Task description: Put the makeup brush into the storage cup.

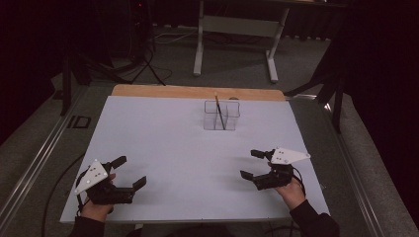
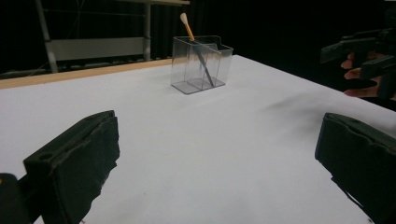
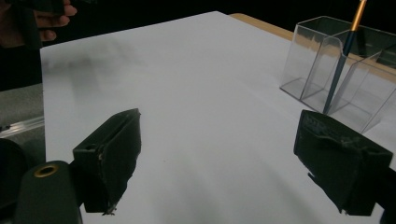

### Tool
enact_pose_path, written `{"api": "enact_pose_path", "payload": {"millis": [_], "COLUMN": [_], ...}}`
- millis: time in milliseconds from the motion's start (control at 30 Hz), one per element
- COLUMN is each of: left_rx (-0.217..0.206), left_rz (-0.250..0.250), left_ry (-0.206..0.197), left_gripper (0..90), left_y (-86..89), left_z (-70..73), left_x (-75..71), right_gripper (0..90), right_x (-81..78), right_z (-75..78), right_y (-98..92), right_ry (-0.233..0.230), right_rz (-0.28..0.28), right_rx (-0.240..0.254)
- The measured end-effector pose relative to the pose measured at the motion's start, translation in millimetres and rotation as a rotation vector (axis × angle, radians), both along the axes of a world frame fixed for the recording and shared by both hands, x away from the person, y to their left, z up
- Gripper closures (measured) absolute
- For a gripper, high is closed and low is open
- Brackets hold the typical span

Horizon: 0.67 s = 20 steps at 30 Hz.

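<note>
At the near left corner of the counter [image 1: 163,148], the left gripper [image 1: 129,173] rests low over the white sheet with its fingers [image 2: 74,163] spread wide and nothing between them, a hand [image 1: 96,210] closed around its body. Going right across the bare middle of the sheet, the clear holder [image 1: 222,115] stands at the far side, just right of centre and close to the wooden far edge; it is a see-through box split into compartments. One brush [image 1: 219,111] stands in it, handle end down near a divider, leaning so that its pale tip [image 2: 184,18] rises above the rim and tilts toward the far left; its long axis is close to upright, not flat. Farther right and nearer, the right gripper [image 1: 253,165] hovers over the near right part of the sheet, its fingers [image 3: 109,154] also parted and empty. From either gripper the brush lies ahead toward the far side, well apart from both. The right gripper looks the nearer of the two, with the holder just ahead and to the side of its fingers in the right gripper view, so a reach for the brush would seem shorter from that side, closing on the handle above the rim.
</note>
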<state>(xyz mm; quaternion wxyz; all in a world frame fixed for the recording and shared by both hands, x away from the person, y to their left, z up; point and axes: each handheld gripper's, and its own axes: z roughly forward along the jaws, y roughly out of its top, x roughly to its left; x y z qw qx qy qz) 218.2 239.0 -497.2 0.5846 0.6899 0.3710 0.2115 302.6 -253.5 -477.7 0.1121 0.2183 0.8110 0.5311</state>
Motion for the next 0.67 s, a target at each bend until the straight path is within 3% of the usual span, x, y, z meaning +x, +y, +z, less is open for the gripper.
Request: {"api": "enact_pose_path", "payload": {"millis": [667], "left_rx": [0.01], "left_rz": [-0.024], "left_ry": [0.003], "left_gripper": [0.1], "left_y": [-2.9], "left_z": [-1.4], "left_x": [0.3], "right_gripper": [14.9], "right_x": [4.5], "right_z": [-8.2], "right_y": [-0.8], "right_ry": [0.002], "right_rz": [-0.052], "right_rx": [-0.06]}}
